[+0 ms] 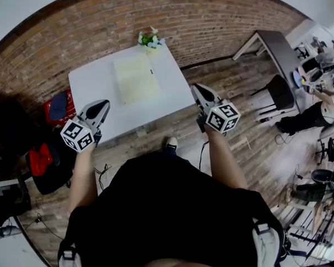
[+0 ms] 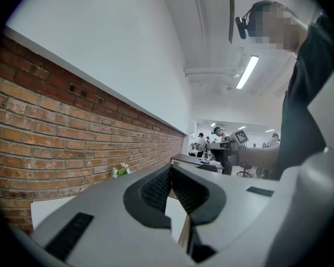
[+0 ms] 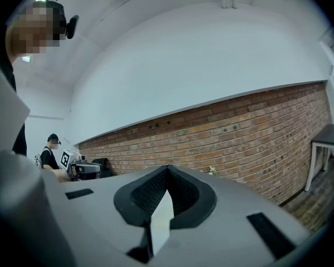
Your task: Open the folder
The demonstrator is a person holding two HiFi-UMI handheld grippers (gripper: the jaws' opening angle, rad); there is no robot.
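A pale yellow folder (image 1: 136, 78) lies closed and flat on the white table (image 1: 92, 85), toward its far half. My left gripper (image 1: 103, 105) hovers over the table's near left corner, short of the folder, with its jaws shut and nothing in them. My right gripper (image 1: 196, 88) is off the table's right edge, beside the near right corner, also shut and holding nothing. In the left gripper view the left gripper (image 2: 171, 168) shows its tips touching. The right gripper (image 3: 167, 168) looks the same in the right gripper view. The jaws hide the folder in both gripper views.
A small pot of flowers (image 1: 150, 39) stands at the table's far edge against the brick wall (image 1: 100, 21). A red crate with bags (image 1: 58, 107) sits on the floor to the left. A black chair (image 1: 281, 93) and a grey desk (image 1: 273, 40) stand to the right.
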